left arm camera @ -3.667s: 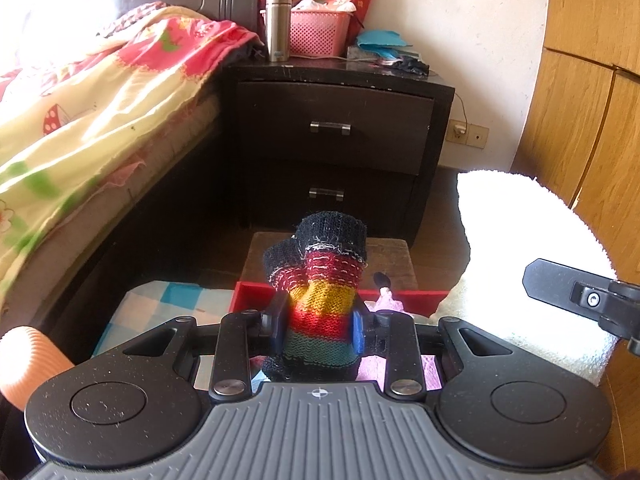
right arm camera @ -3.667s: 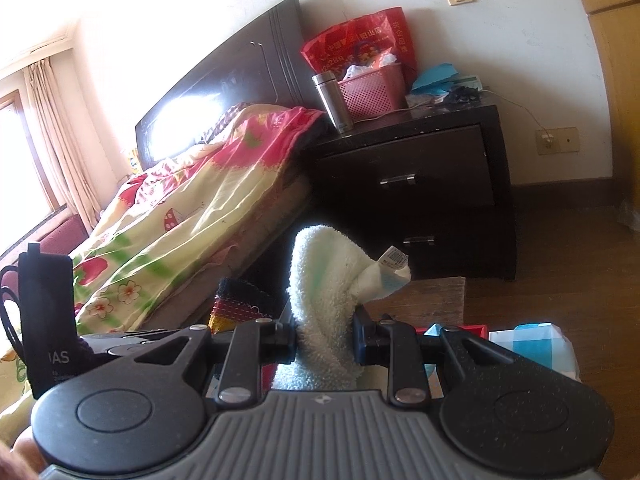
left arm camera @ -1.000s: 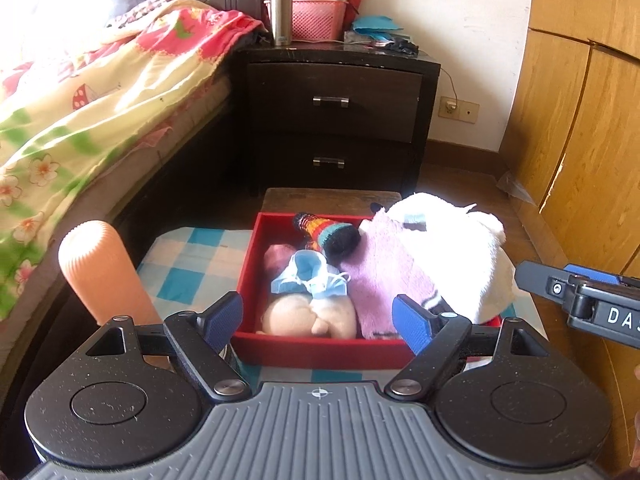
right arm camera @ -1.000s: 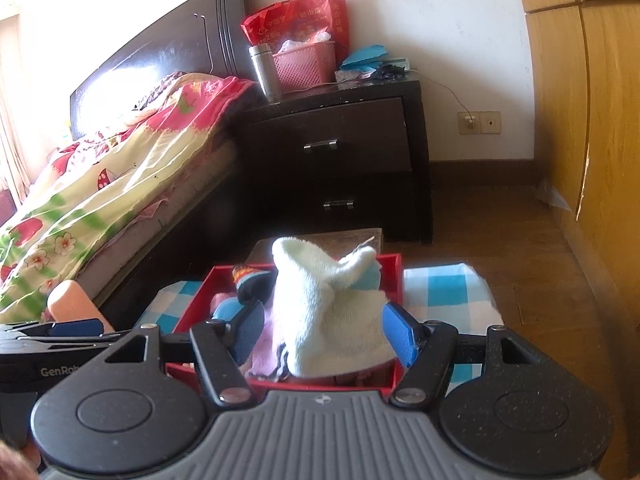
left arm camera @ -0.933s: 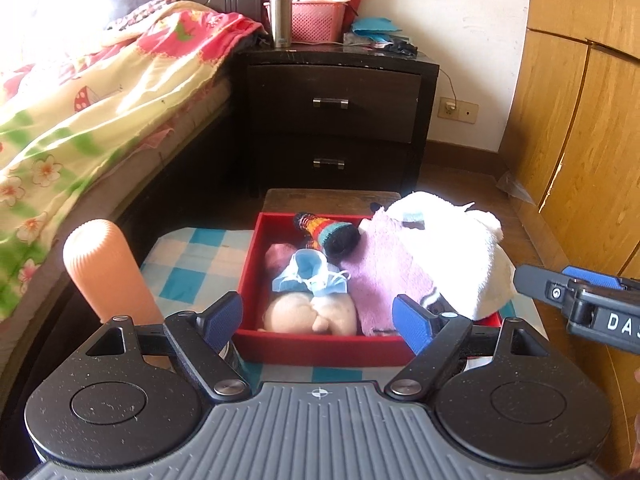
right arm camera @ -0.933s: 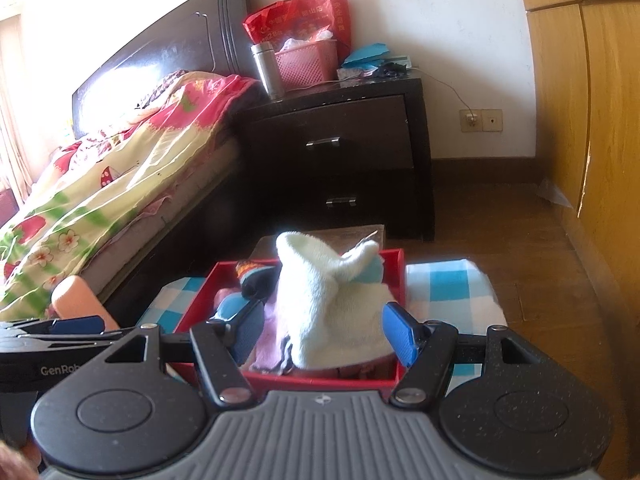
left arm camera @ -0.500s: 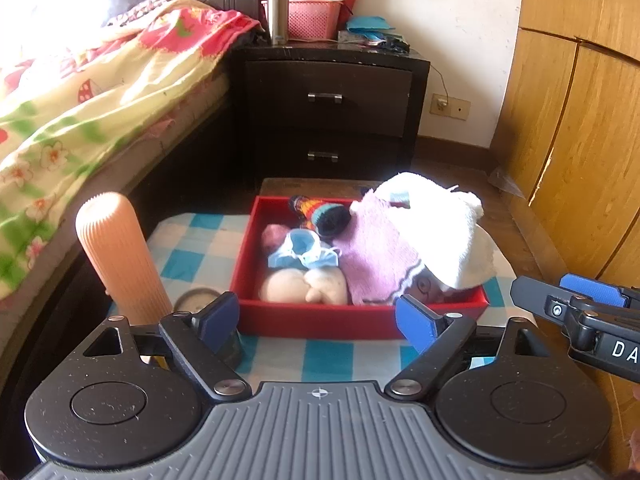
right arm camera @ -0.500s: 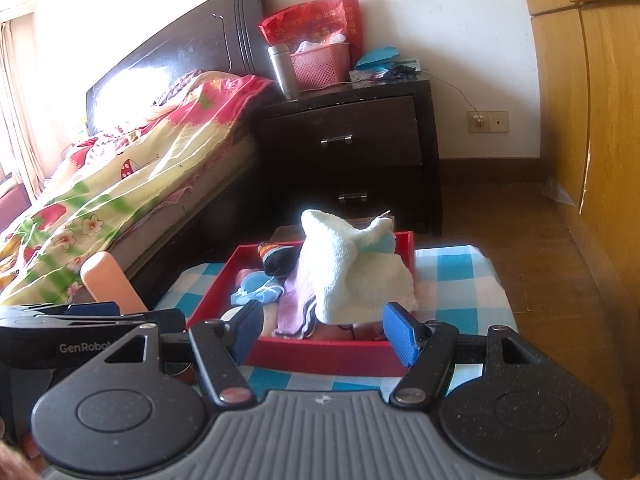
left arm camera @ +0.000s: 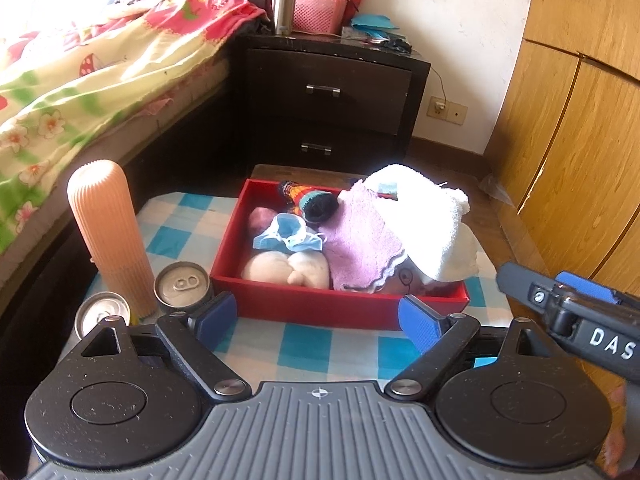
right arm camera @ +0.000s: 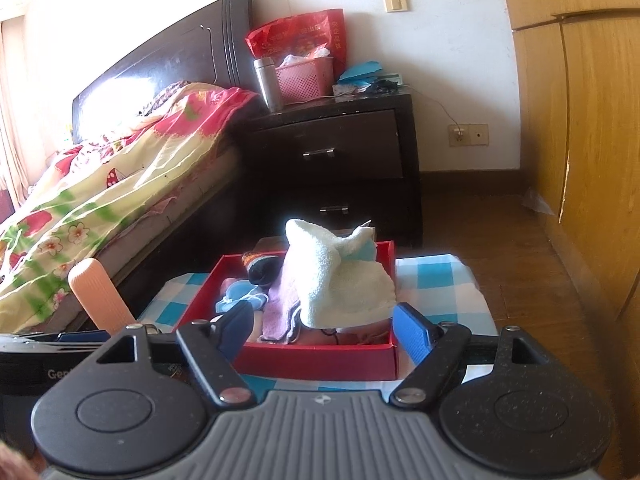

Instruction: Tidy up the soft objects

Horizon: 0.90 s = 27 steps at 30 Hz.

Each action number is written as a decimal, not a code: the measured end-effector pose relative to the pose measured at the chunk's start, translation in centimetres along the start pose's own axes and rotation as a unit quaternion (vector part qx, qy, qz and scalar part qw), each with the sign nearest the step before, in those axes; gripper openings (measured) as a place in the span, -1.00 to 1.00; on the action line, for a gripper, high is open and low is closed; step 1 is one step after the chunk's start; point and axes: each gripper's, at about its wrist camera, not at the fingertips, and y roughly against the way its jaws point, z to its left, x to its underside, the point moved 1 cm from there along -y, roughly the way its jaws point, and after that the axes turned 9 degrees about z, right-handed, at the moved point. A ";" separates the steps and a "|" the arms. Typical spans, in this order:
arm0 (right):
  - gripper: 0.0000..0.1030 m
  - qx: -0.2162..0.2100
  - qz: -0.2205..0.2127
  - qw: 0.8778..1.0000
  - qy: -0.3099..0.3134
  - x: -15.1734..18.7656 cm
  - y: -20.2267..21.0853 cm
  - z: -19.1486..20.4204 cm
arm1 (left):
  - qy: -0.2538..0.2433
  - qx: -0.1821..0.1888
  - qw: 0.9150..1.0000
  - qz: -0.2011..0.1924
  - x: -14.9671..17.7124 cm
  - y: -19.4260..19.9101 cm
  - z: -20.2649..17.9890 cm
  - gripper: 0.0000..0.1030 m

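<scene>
Peach ribbed bottle beside 2 cans; dark nightstand behind; bed alongside

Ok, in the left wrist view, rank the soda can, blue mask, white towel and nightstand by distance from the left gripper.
1. Soda can, by the left gripper's left finger.
2. Blue mask, mid-box.
3. White towel, box's right side.
4. Nightstand, against the wall.

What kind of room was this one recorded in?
A home bedroom, by the look of it: a bed with a floral quilt and dark headboard, a dark two-drawer nightstand beside it, and wooden wardrobe doors along the right wall.
</scene>
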 end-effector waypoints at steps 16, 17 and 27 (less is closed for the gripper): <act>0.10 0.005 -0.004 1.000 0.000 0.2 0.0 0.3 | -0.012 -0.026 0.999 -0.015 0.1 0.2 -0.7 0.69; 0.10 0.006 -0.005 1.000 0.000 0.2 0.0 0.3 | -0.014 -0.030 0.999 -0.018 0.1 0.3 -0.8 0.69; 0.10 0.002 -0.003 1.000 -0.003 0.3 -0.1 0.2 | -0.020 -0.042 0.999 -0.024 0.0 0.3 -0.9 0.69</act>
